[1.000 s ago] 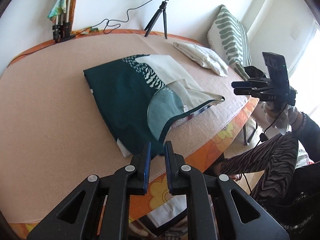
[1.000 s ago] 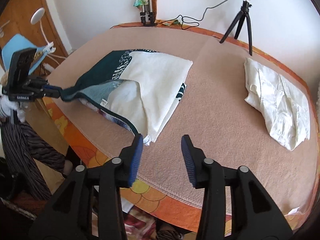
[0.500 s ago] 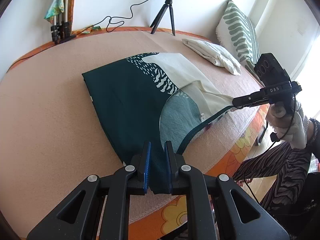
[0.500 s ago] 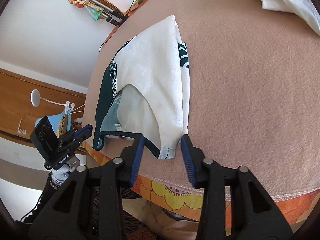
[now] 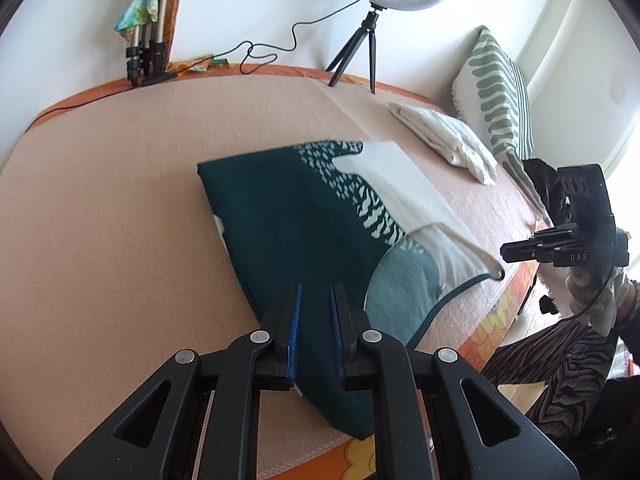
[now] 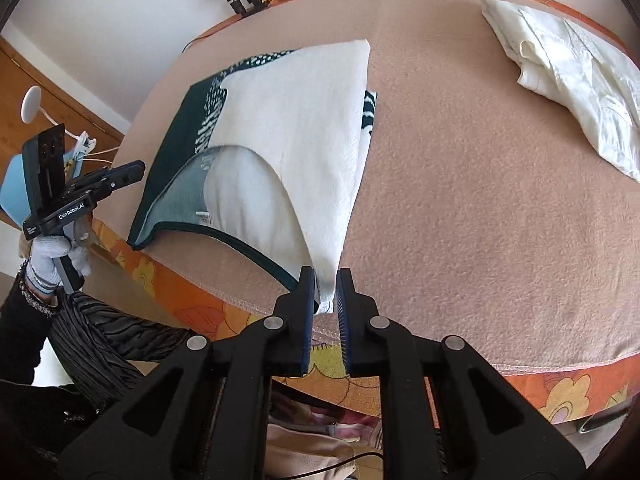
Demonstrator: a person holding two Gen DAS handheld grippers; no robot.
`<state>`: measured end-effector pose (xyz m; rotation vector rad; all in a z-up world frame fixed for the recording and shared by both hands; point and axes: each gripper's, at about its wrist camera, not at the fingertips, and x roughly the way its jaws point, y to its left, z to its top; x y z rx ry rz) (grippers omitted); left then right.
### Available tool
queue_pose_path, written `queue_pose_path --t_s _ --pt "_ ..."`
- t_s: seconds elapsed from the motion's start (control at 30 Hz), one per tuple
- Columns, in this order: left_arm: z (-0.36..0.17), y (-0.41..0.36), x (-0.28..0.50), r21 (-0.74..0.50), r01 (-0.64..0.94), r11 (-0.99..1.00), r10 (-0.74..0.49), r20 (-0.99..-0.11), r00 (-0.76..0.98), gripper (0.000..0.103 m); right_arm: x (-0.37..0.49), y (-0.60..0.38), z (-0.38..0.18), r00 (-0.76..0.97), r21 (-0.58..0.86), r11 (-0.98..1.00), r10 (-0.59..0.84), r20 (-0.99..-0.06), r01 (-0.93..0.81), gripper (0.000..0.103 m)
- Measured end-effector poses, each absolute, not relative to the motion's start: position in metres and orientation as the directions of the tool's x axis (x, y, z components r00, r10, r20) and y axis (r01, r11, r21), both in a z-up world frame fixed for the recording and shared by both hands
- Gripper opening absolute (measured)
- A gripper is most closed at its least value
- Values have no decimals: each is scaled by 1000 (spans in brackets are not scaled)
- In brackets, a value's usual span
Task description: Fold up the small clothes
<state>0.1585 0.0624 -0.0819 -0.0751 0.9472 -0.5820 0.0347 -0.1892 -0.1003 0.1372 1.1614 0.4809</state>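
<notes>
A dark green and white garment lies flat on the pink blanket, its neckline toward the front edge; it also shows in the right wrist view. My left gripper hovers over the garment's near green corner, jaws slightly apart, nothing clamped. In the right wrist view it sits just left of the garment's green edge. My right gripper has its jaws narrowly apart around the garment's white corner. In the left wrist view it sits beside that corner.
A folded white garment lies at the far right of the bed, also in the right wrist view. A striped pillow, a ring light on a tripod and cables stand at the back. The blanket's orange front edge is close.
The left gripper let go of the green edge and its jaws opened slightly. The right gripper moved in onto the white corner and its jaws narrowed around it. The garment settled flatter.
</notes>
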Motion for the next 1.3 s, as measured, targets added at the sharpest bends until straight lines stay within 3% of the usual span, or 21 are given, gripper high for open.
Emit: queue_pose_path --t_s 0.07,0.27,0.37,0.83,0.9,1.1,1.3 --pt "-72 56 168 -303 441 845 -504 -726 468 12 40 -191 -80 379 337 887 443 -813 -315 22" --pt "-61 24 209 -355 437 827 -549 -682 483 12 98 -172 -46 504 326 885 458 -732 -332 22" --pt "-65 3 228 -368 449 814 -565 -679 468 12 136 -159 -57 466 425 851 525 -713 -308 22" --pt "-126 3 273 -360 360 861 -494 -764 416 12 204 -123 -135 372 291 921 374 -849 -260 22" --pt "-123 6 270 -337 377 863 -483 -771 415 12 205 -132 -133 380 295 922 374 -846 -251 17" --pt "-127 52 272 -295 239 925 -376 -799 469 12 211 -166 -127 409 282 948 319 -855 -149 17" --pt "-107 93 257 -314 159 936 -349 -763 544 12 204 -198 -106 443 364 926 368 -818 -98 25"
